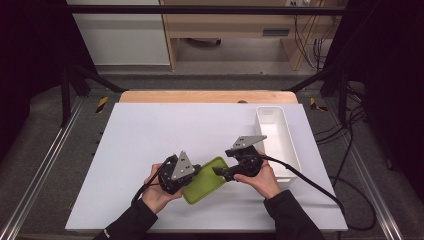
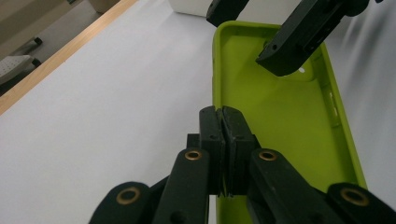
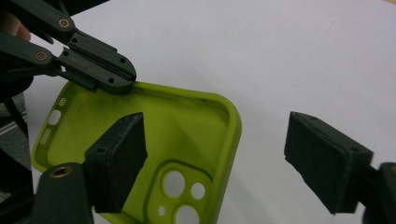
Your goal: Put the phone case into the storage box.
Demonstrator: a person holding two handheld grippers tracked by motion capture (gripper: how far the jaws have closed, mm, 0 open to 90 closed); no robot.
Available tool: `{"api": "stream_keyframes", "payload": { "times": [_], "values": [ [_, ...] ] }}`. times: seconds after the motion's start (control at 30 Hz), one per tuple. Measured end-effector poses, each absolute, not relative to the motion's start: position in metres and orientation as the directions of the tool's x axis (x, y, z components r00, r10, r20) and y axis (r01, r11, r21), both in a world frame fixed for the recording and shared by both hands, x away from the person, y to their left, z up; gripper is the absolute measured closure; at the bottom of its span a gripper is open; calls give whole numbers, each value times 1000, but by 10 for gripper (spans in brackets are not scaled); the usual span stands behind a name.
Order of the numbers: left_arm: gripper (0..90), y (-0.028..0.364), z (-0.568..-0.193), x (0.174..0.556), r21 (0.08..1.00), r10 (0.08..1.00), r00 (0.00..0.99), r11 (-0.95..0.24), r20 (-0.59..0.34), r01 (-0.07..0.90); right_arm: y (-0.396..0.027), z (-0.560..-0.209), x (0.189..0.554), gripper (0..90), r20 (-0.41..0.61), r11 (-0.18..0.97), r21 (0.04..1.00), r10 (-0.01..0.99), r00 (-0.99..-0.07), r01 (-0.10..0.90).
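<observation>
White bench [image 1: 150, 135] fills the foreground, and on it we see the work. Our left tool [image 2: 223, 135] has its jaws pressed together on the side wall of a green phone case [image 2: 280, 121], pinching the rim. Our right tool [image 3: 224, 163] stands spread, one jaw inside the case above the camera cut-out and the other outside it, the case's long wall between them and neither pad touching it. We see the case lying open side up near the bench's front edge, between both hands. A white bin [image 1: 277, 131] stands just right of them.
</observation>
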State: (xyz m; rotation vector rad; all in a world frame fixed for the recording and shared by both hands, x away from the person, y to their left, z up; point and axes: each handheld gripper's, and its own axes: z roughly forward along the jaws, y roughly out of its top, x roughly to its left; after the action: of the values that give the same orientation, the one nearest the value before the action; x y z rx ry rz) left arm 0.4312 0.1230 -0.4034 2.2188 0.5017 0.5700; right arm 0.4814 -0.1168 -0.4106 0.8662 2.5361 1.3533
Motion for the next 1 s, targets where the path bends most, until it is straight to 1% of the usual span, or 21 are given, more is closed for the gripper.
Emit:
{"api": "stream_keyframes", "payload": {
  "times": [0.2,0.53,0.6,0.77,0.87,1.0],
  "values": [
    [876,122,-403,430,765,513,824,-623,241,163,-118,-411,483,336,183,438,778,528,-829,451],
    [876,122,-402,428,768,504,825,-624,256,142,-121,-410,487,482,258,437,750,497,-828,496],
    [876,122,-402,427,767,501,826,-627,260,139,-121,-410,487,524,273,441,743,489,-829,504],
    [876,122,-402,427,766,494,827,-630,268,128,-123,-409,488,576,286,438,737,488,-825,515],
    [876,121,-402,426,765,489,828,-633,272,122,-126,-409,490,622,314,420,735,486,-816,533],
    [876,121,-402,426,760,484,828,-639,282,115,-129,-409,490,655,326,413,732,485,-812,541]
  ]
}}
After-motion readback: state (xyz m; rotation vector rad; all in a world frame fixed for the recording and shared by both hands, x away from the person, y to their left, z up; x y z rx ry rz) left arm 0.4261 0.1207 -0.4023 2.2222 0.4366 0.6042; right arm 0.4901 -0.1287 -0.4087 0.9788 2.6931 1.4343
